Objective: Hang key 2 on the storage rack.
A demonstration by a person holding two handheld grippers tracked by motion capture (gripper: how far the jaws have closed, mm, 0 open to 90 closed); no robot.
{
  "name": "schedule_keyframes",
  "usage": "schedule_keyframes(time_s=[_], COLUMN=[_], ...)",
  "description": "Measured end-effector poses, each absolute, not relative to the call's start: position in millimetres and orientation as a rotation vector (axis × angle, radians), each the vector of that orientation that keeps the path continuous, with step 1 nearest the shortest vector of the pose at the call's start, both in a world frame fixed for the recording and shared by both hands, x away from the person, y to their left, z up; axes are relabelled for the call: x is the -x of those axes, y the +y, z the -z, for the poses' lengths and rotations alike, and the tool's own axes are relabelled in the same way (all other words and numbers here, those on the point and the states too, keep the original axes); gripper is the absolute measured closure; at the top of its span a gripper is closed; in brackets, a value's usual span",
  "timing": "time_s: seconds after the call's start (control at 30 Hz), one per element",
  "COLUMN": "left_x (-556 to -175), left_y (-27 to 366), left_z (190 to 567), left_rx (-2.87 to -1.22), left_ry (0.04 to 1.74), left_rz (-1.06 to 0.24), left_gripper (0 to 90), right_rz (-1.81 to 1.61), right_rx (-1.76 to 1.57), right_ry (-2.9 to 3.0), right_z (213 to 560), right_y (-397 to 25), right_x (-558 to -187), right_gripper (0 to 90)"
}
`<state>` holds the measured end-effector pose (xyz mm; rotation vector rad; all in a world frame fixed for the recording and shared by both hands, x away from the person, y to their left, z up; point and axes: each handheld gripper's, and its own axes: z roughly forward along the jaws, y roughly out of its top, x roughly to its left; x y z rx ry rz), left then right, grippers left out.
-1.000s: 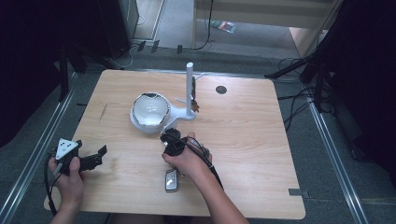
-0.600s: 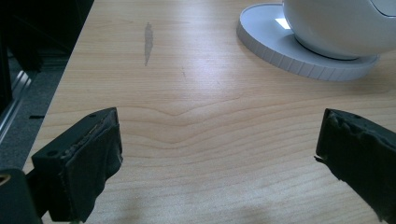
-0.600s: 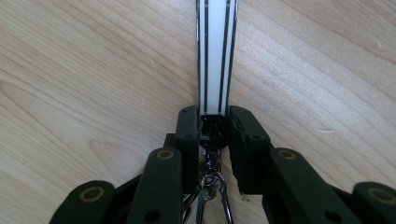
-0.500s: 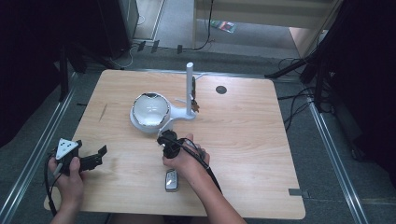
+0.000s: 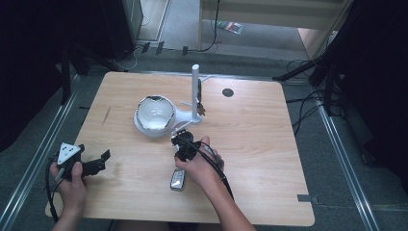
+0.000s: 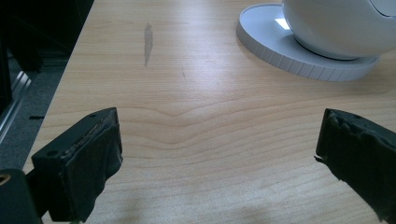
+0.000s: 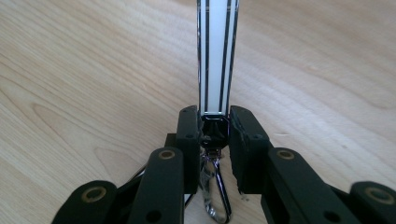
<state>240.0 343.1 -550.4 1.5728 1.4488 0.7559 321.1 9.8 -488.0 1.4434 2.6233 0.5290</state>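
Clamping the white strap by its clip end, the right gripper controls it mid-table; the left gripper, near the table's left edge, waits with jaws apart.

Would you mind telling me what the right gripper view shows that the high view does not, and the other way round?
Right gripper view: the right gripper has its jaws pinched on the dark end of a white strap with black lines, with a metal clasp at that end. High view: the white round stand with its upright post, a key fob toward the front edge, and the left gripper, jaws apart. Both: the right gripper and the wooden table.
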Motion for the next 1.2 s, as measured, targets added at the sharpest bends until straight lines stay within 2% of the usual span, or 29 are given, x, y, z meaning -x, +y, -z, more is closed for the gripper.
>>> schedule_keyframes(time_s=[0.6, 1.2], left_x=[-239.9, -240.1], left_y=[342.9, 342.6], left_z=[550.3, 550.4], left_rx=[-1.576, -1.570], left_ry=[1.450, 1.453], left_rz=[-0.756, -0.758], left_gripper=[0.7, 0.7], right_rz=[-0.888, -1.128], right_rx=[-1.342, -1.224], right_ry=[2.387, 2.201], right_z=[452.4, 436.6], right_y=[-19.9, -43.7], right_x=[-314.2, -317.3], right_gripper=[75.9, 75.9])
